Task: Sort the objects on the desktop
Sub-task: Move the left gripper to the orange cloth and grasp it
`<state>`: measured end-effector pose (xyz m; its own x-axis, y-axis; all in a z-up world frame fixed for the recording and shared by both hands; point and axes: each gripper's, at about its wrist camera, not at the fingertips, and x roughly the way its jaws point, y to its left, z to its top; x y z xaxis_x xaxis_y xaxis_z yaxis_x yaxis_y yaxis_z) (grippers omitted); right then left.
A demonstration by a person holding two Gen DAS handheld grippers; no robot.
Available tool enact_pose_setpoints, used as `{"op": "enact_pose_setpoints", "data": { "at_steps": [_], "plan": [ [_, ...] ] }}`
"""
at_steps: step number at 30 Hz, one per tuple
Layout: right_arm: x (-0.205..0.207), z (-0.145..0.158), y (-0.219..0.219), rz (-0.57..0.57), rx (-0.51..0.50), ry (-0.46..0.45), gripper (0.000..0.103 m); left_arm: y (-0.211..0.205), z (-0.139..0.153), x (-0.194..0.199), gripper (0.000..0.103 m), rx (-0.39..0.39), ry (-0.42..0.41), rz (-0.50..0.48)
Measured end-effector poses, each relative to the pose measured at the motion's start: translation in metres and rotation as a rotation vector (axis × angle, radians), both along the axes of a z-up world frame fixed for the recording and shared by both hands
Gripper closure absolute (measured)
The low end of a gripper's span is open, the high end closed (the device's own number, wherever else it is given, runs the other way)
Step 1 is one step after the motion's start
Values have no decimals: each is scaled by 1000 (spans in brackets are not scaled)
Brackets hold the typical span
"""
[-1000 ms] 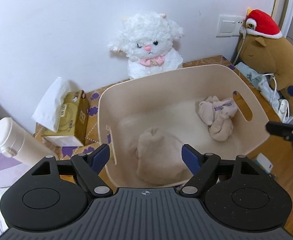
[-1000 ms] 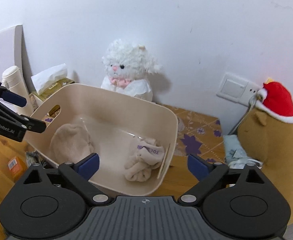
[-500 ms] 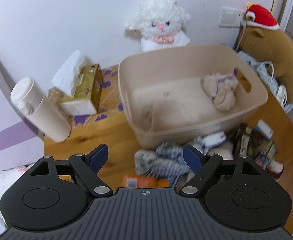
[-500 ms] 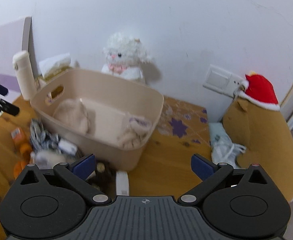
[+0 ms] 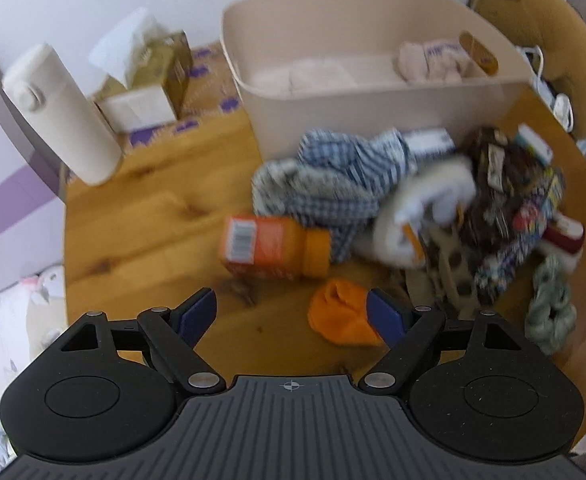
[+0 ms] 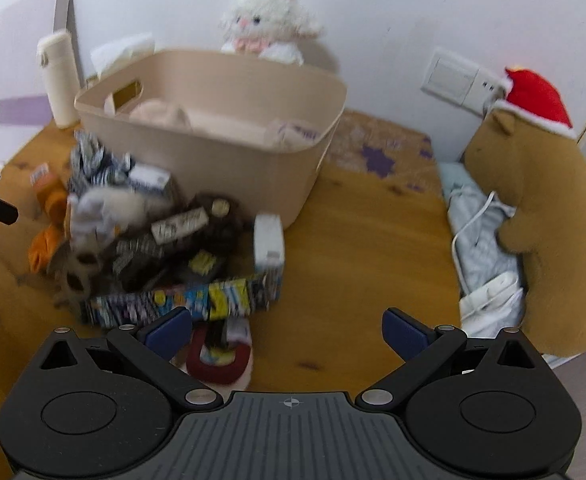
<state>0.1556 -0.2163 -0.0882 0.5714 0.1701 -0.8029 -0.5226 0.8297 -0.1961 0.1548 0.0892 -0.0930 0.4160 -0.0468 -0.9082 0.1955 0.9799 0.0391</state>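
While the left gripper (image 5: 291, 312) hangs above the wooden table (image 5: 141, 216) with its jaws spread wide and nothing between them, a white flask (image 5: 59, 112) stands at the far left beside a tissue box (image 5: 149, 80). Further right, an orange bottle (image 5: 273, 246) lies on its side just in front of the gripper, touching a crumpled checked cloth (image 5: 333, 176). An orange sock (image 5: 341, 316) lies beside the gripper's right finger. Behind the cloth stands the beige bin (image 5: 373, 92), holding pale bundled socks (image 5: 429, 60). Right of the cloth a heap of dark patterned socks (image 5: 501, 200) spreads out, blurred, with a green knit piece (image 5: 549, 308) at its edge. The right gripper (image 6: 287, 330) is also wide open and empty, over bare wood, a red-rimmed item (image 6: 217, 360) near its left finger. A brown plush (image 6: 549, 208) in a red hat sits far right.
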Motion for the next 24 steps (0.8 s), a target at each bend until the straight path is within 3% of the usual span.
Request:
{"op": "enact_pose_setpoints", "data": {
  "at_steps": [4, 17, 22, 24],
  "plan": [
    [-1, -18, 7, 13, -88, 23, 0, -10, -14, -5, 19, -1, 31, 1],
    [13, -52, 25, 35, -109, 141, 0, -20, -52, 16, 19, 13, 81, 76],
    [21, -62, 32, 37, -114, 174, 12, -17, -58, 19, 20, -2, 103, 89],
    [23, -65, 34, 36, -113, 183, 15, -15, -59, 19, 30, -16, 108, 88]
  ]
}}
